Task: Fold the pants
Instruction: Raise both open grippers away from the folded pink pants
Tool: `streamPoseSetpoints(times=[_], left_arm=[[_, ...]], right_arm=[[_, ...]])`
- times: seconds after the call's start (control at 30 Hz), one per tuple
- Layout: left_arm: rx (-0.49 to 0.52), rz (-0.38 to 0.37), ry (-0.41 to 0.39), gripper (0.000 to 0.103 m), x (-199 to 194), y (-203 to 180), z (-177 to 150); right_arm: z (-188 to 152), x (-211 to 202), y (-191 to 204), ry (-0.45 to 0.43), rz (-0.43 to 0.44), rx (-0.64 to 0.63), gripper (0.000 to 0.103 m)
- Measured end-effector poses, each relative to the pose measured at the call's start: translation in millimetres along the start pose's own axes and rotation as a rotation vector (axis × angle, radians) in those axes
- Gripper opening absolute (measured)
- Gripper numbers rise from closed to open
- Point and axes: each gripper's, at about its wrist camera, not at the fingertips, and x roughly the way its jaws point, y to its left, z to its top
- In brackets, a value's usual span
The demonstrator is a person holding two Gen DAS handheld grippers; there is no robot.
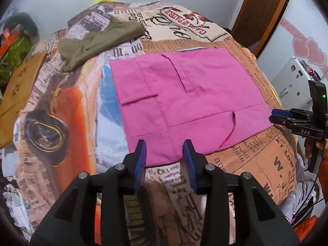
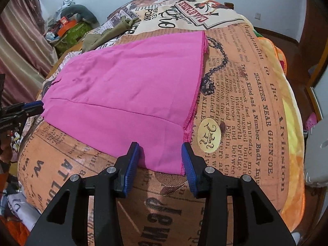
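The left gripper (image 1: 165, 153), black-armed with blue ribbed pads, hangs with its jaws parted over the near edge of the folded bright pink pants (image 1: 184, 102); nothing is clamped between the pads, and the cloth edge only shows in the gap beyond them. The right gripper (image 2: 161, 155), of the same make, is likewise parted and released, its tips straddling the near corner of the pink pants (image 2: 127, 90) where the stitched hem edges stack up. In neither view can contact between the pads and the cloth be made out.

The pants lie flat as a roughly rectangular fold on a bed cover printed with old newspaper text in orange, cream and black (image 2: 246, 102). In the left wrist view the waist end faces up, with a fly seam and pocket slits visible; in the right wrist view the smooth leg panels show, with one long crease running across them.

In the left wrist view, the right gripper (image 1: 280, 115) sits just at the right edge of the pants.

Farther back on the cover lies a crumpled olive-green garment (image 1: 98, 41), apart from the pants. Beyond the bed is a pale wall, with a clutter pile (image 2: 67, 28) in the far left corner.
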Motion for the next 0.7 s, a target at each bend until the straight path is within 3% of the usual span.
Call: streamPoseSetpoints(times=[0.3, 0.5, 0.7], left_arm=[[-0.051, 0.075, -0.076, 0.042, -16.7, 23.8, 43.0], [-0.098, 0.103, -0.088, 0.042, -0.1, 43.3, 77.9], [-0.14, 0.088, -0.049, 0.042, 34.4, 59.8, 101.3]], right_arm=[[32.3, -23.3, 5.0, -0.11, 0.018, -0.019, 0.04], [61.0, -22.5, 2.3, -0.157, -0.005, -0.04, 0.04], [89.1, -7.6, -10.0, -0.171, -0.024, -0.038, 0.04]])
